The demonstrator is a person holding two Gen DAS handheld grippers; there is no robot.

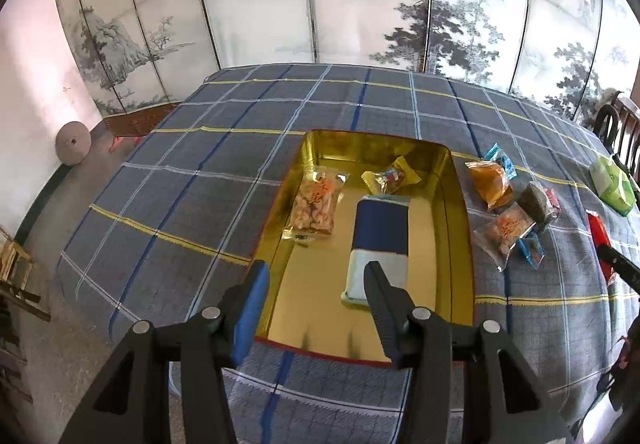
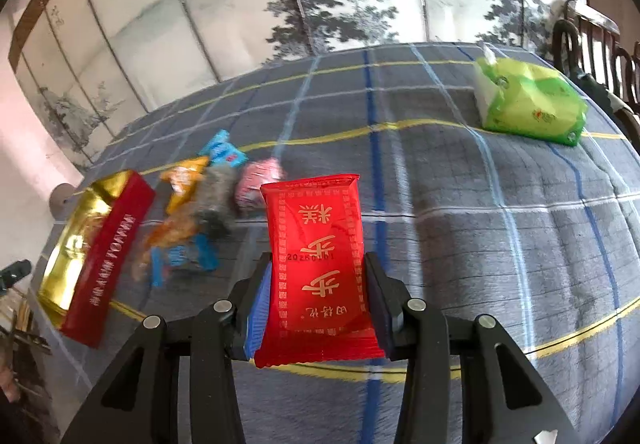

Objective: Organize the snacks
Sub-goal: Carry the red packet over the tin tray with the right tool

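— Snacks first: where do they lie?

— Three sit in the gold tin (image 1: 456,204) on the plaid tablecloth (image 1: 200,164): a clear bag of orange snacks (image 1: 314,204), a small yellow packet (image 1: 390,178) and a blue-and-white packet (image 1: 380,244). A loose pile (image 1: 508,212) of wrapped snacks lies on the cloth just right of the tin.

— And the left gripper (image 1: 318,276)?

— It hangs over the tin's near end, jaws apart, nothing between them.

— The right one?

— The right gripper (image 2: 318,284) is clamped on a red packet (image 2: 318,264), held above the cloth, right of the pile. A green tissue pack (image 2: 528,104) lies well apart at the far right.
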